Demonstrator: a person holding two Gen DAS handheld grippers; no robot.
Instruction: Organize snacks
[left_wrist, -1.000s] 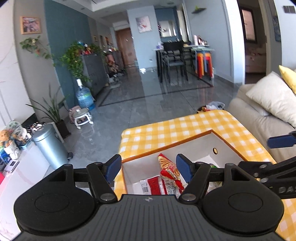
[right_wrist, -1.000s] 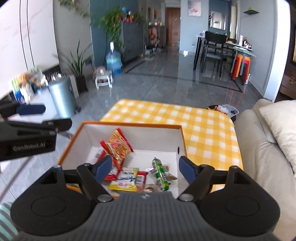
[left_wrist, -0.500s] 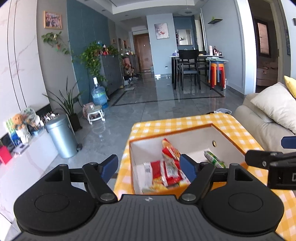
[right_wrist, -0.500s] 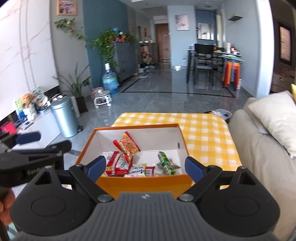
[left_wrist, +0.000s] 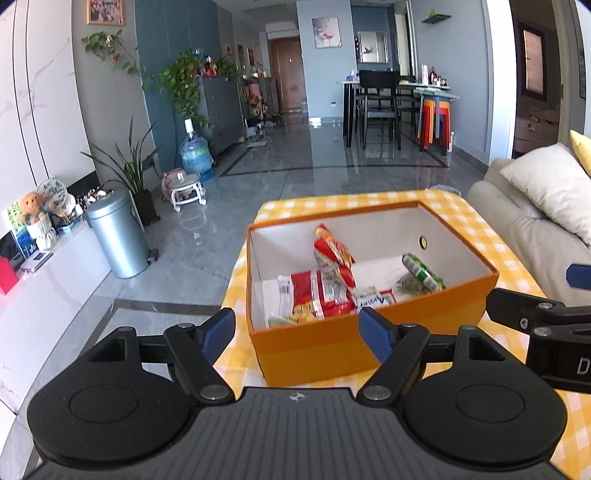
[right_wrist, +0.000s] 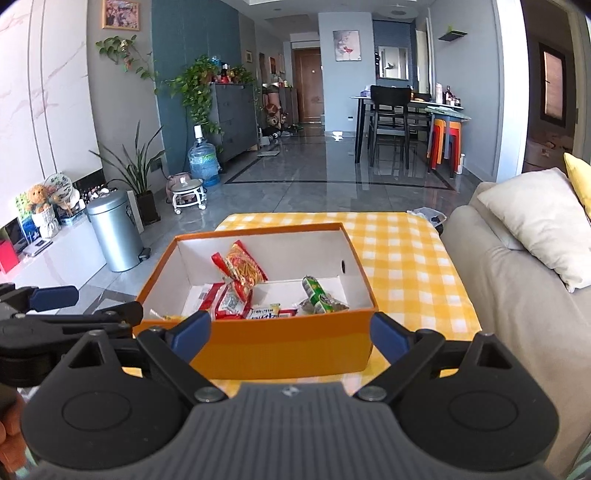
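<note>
Snacks (left_wrist: 325, 291) are all sitting inside the orange box (left_wrist: 332, 347), which is just ahead of the left claw (left_wrist: 297, 326) in its own view, on the yellow checked table (left_wrist: 517, 266). That claw is spread wide with nothing between its blue pads, and the box's near left corner is between them. A red packet (left_wrist: 332, 253) leans upright against the others, probably just how it landed when dropped in. The green roll (left_wrist: 423, 271) lies further right of the claw.

Right wrist view: the right claw (right_wrist: 290, 332) is also empty, its jaws opening, and it's lined up on the box's near wall (right_wrist: 288, 350), which spans almost the whole gap. My guess is both are backed off because the packets are already in, so the job looks pretty much done.
</note>
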